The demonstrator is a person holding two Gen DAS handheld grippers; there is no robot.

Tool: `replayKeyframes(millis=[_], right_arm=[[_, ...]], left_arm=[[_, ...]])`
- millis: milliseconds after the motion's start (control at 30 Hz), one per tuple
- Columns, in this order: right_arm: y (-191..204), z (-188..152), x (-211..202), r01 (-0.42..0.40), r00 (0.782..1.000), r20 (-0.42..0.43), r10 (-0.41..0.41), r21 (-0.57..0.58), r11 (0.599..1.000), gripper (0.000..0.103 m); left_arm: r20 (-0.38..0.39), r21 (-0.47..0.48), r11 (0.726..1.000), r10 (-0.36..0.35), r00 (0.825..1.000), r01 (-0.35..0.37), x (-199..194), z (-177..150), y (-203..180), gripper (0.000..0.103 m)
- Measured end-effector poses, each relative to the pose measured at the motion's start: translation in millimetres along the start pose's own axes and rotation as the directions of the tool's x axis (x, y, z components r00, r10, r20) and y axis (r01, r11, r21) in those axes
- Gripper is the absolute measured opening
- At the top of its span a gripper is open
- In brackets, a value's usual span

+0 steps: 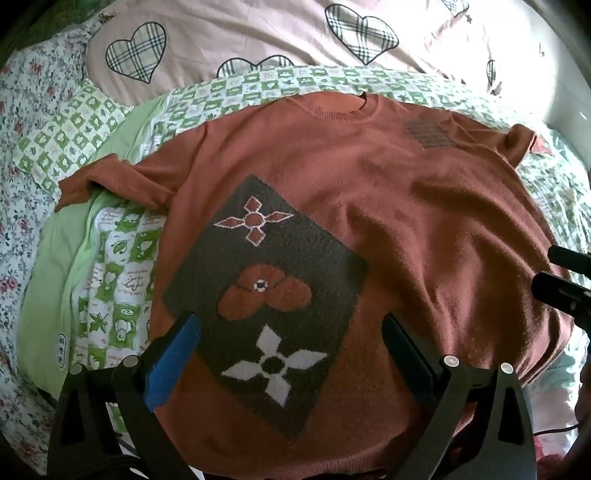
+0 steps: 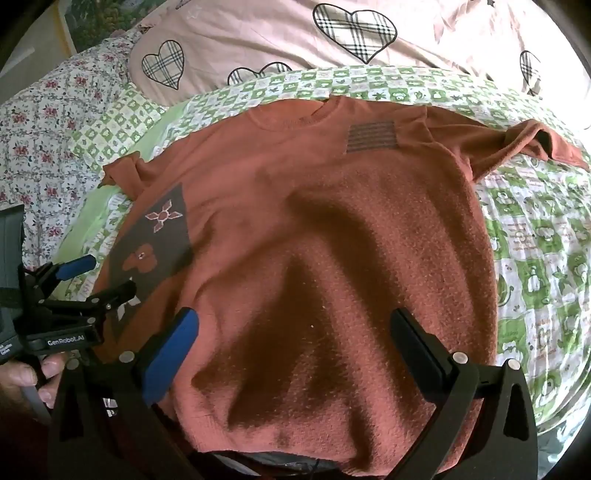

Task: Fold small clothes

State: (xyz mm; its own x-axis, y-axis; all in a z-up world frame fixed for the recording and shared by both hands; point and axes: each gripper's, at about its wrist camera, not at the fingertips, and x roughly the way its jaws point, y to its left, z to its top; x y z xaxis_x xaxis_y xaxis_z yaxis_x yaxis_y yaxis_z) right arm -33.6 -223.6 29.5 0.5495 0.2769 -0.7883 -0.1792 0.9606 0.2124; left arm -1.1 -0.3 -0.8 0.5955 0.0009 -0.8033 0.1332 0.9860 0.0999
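A rust-orange knitted sweater (image 1: 388, 206) (image 2: 332, 240) lies spread flat, front up, on the bed, neck at the far side and both short sleeves out. It carries a dark grey patch with flower motifs (image 1: 273, 291) (image 2: 155, 243) and a small striped patch (image 1: 430, 134) (image 2: 371, 136). My left gripper (image 1: 291, 336) hangs open above the flower patch near the hem, nothing between its fingers. My right gripper (image 2: 295, 328) is open over the sweater's lower right part, also with nothing in it. Each gripper shows at the edge of the other's view.
The sweater rests on a green-and-white checked blanket (image 1: 258, 88) (image 2: 535, 251). Behind it lies a pink quilt with plaid hearts (image 1: 258, 33) (image 2: 295, 33), and floral bedding (image 1: 22, 122) (image 2: 55, 122) is at the left. A hand (image 2: 26, 380) holds the left gripper's handle.
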Motion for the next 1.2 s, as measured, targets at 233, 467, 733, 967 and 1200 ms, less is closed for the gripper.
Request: replayKeyframes(millis=[233, 467, 733, 967, 1200], right_arm=[[2, 0, 0, 0.001, 1.0, 0.003, -0.001, -0.008, 1.0, 0.103], [16, 3, 1, 0.01, 1.0, 0.002, -0.01, -0.001, 1.0, 0.103], [0, 0, -3, -0.011, 1.0, 0.029, 0.011, 0.011, 1.0, 0.103], [-3, 1, -5, -0.039, 0.998, 0.059, 0.037, 0.031, 0.999, 0.103], [-5, 4, -5, -0.044, 0.997, 0.064, 0.041, 0.044, 0.998, 0.103]], left_arm=[[-0.007, 0.002, 1.0, 0.002, 1.0, -0.002, 0, 1, 0, 0.099], [-0.004, -0.001, 1.0, 0.004, 1.0, -0.004, 2, 6, -1, 0.099], [0.002, -0.001, 1.0, 0.006, 1.0, -0.006, 0, 6, -2, 0.099], [0.001, -0.002, 1.0, 0.008, 1.0, -0.008, 2, 8, -1, 0.099], [-0.002, -0.003, 1.0, 0.005, 1.0, -0.005, 1, 6, -1, 0.099]])
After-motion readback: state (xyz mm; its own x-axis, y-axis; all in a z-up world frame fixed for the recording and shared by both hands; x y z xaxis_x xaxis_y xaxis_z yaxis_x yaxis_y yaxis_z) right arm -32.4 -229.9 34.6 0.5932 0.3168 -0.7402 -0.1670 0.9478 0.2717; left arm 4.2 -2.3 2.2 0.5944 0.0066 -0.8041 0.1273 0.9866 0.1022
